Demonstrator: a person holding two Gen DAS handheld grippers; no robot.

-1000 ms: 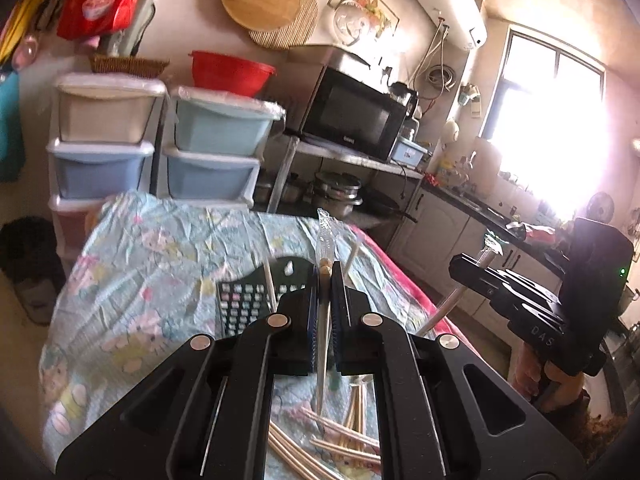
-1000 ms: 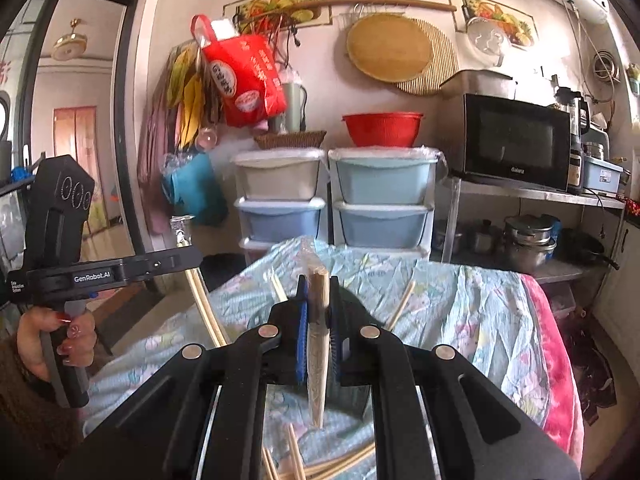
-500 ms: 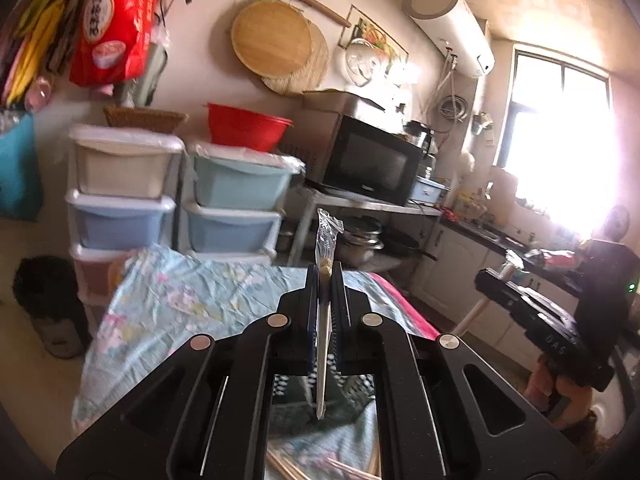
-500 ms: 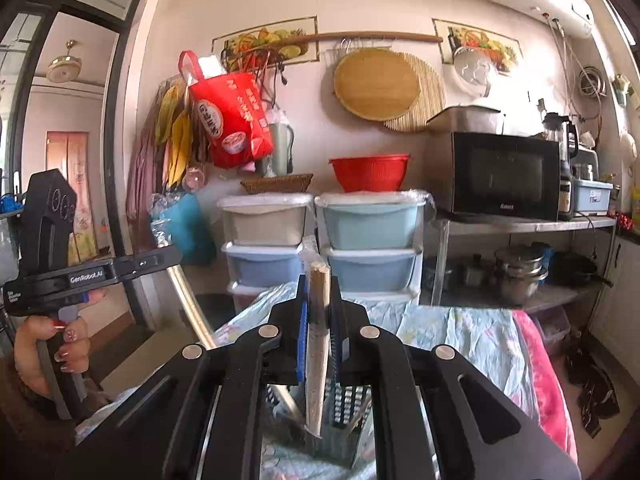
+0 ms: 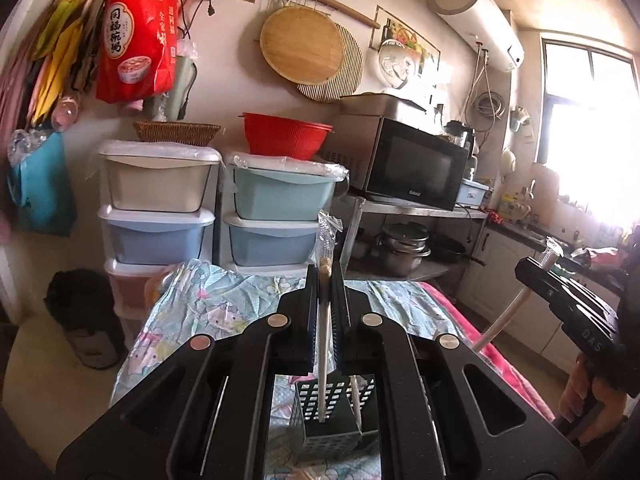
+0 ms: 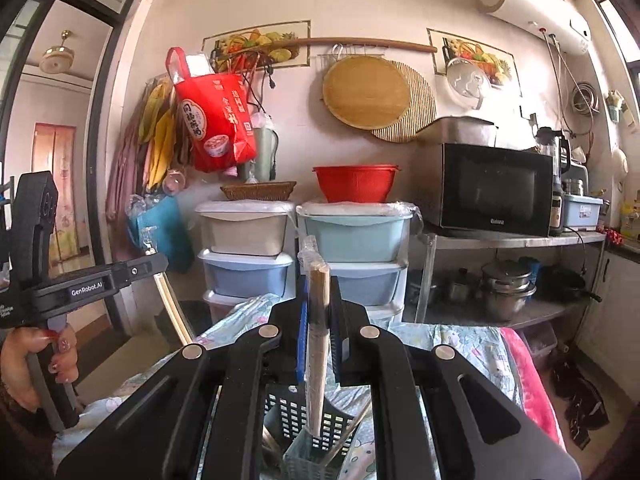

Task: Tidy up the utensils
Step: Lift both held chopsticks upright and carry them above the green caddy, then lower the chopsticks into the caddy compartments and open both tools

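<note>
My left gripper (image 5: 325, 280) is shut on a plastic-wrapped pair of chopsticks (image 5: 323, 344), held upright with the lower end hanging over a black perforated utensil holder (image 5: 328, 412) on the table. My right gripper (image 6: 318, 300) is shut on another wrapped pair of chopsticks (image 6: 317, 352), also upright, its tip above the same holder (image 6: 304, 420). Other chopsticks stand in the holder. Each gripper appears in the other's view: the right gripper (image 5: 538, 268) at the right edge, the left gripper (image 6: 154, 262) at the left edge.
The table carries a light blue patterned cloth (image 5: 208, 296) with a pink edge (image 6: 528, 376). Behind stand stacked plastic drawers (image 6: 244, 248), a red bowl (image 6: 354, 184), a microwave (image 6: 492, 190) on a metal shelf with pots. A hand (image 6: 36, 360) grips the left tool's handle.
Both grippers have risen and tilted up with their chopsticks. The table has dropped low in view, the loose chopsticks on the cloth have left sight, and the holder now lies under both tips.
</note>
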